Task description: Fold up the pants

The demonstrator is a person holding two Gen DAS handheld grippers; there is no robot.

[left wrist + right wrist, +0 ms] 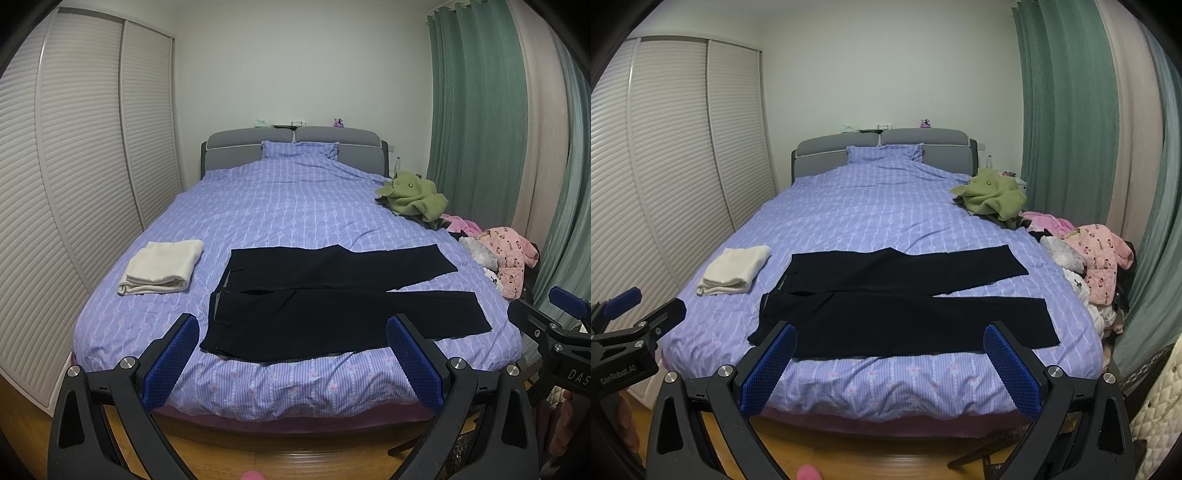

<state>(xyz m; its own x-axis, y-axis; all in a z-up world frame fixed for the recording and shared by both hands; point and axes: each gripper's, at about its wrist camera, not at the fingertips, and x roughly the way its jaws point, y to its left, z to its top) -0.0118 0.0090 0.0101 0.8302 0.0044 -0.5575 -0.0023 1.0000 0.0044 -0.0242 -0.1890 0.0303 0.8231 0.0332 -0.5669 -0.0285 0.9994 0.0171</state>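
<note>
Left wrist view first: I had the left gripper (291, 354) hanging off the foot of the bed (295, 391), jaws spread wide with nothing between them, because I hadn't picked a corner yet. The black pants (332, 299) were lying flat across the near end of the bed, waistband to the left, legs running right and splayed a bit apart. My guess is they were spread like that so one leg could be flipped onto the other. A folded cream cloth (162, 267) sat just left of the waistband, looking like a finished piece parked out of the way. The right gripper (554, 332) peeked in at the right edge.

Right wrist view: same story. The right gripper (890, 356) was also backed off over the foot of the bed, jaws wide and empty, roughly lined up with the near leg. The green garment (991, 199) and the pink jacket (1100, 258) were heaped along the bed's right side, well clear of the pants, so I figured the hems were free to grab.
</note>
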